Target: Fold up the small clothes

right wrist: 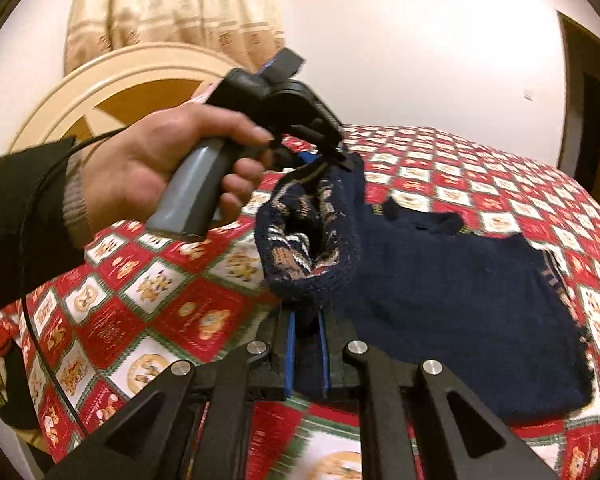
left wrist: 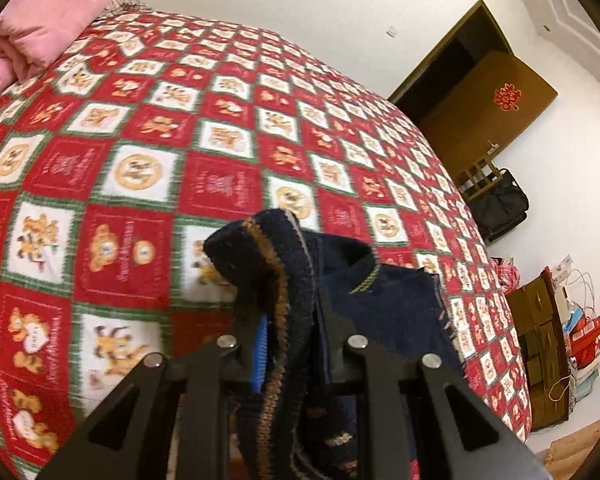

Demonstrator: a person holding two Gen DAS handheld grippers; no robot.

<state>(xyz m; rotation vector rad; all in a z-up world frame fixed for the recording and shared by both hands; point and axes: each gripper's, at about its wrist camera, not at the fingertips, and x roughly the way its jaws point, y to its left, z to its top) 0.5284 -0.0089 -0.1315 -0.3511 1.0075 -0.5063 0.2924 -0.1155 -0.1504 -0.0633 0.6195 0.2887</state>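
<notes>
A navy sweater (right wrist: 440, 264) is lying on the bed (right wrist: 148, 292), its body spread flat toward 3 o'clock in the right wrist view, while its patterned edge is being lifted off the quilt at the picture's centre. The left gripper (right wrist: 332, 154), gripped by the person's left hand (right wrist: 172, 168) at 10 o'clock, is pinching the upper part of that raised edge; its jaws are clamping the knit. The right gripper (right wrist: 306, 344) is sitting at 6 o'clock, its blue-padded jaws closing on the lower fold of the same edge. Between the two grips the knit is hanging open in a loop, showing brown and white pattern on its inner face.

In the left wrist view, the left gripper (left wrist: 290, 320) is holding a band of the sweater (left wrist: 380, 300) edged in brown zigzag, which is draping over and between the jaws. The rest of the garment is trailing toward 4 o'clock on the red, white and green checked bed (left wrist: 140, 140). A pink pillow (left wrist: 48, 16) is resting at 10 o'clock. A brown door (left wrist: 488, 100) is standing open at 2 o'clock, and a black bag (left wrist: 496, 204) is sitting on the floor at 3 o'clock.
</notes>
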